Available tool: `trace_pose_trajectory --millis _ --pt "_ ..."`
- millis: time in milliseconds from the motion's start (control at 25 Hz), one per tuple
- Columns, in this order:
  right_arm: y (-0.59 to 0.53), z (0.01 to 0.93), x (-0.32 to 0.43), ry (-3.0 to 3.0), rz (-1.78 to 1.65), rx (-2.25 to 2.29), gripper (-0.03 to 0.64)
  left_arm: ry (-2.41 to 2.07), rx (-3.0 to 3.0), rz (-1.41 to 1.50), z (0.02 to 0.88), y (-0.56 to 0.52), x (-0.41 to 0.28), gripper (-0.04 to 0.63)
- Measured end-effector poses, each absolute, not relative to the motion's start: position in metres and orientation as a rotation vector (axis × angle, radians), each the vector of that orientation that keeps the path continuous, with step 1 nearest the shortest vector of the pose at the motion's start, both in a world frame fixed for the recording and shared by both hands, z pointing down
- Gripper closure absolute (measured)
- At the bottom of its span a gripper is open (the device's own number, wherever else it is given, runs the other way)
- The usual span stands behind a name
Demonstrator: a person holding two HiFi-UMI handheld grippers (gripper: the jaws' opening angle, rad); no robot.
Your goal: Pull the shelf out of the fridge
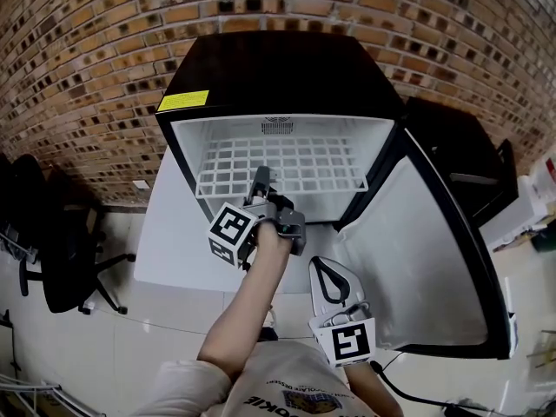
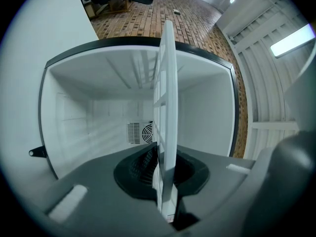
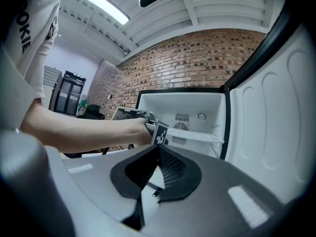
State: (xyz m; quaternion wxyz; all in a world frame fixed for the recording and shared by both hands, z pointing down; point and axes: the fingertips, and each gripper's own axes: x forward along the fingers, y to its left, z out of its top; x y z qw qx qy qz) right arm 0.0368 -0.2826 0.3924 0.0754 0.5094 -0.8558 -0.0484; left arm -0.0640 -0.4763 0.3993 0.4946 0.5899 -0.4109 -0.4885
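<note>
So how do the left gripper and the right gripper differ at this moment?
The left gripper is shut on the front edge of the white shelf; the right gripper is shut on nothing. The left gripper is at the fridge opening; the right gripper waits further out, beside the open door. Both point toward the fridge.

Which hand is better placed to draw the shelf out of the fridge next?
Left. The left gripper is clamped on the front edge of the shelf at the mouth of the fridge. The right gripper hangs back outside it, fingers together and empty, well short of the shelf.
</note>
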Motion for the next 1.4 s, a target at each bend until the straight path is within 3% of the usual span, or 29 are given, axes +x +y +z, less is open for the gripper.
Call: trace_pose_trajectory --millis 1400 --pt "-0.234 0.389 0.051 -2.595 -0.188 1.516 0.617 -1.018 1.435 -1.203 0.403 -0.413 -0.063 0.574"
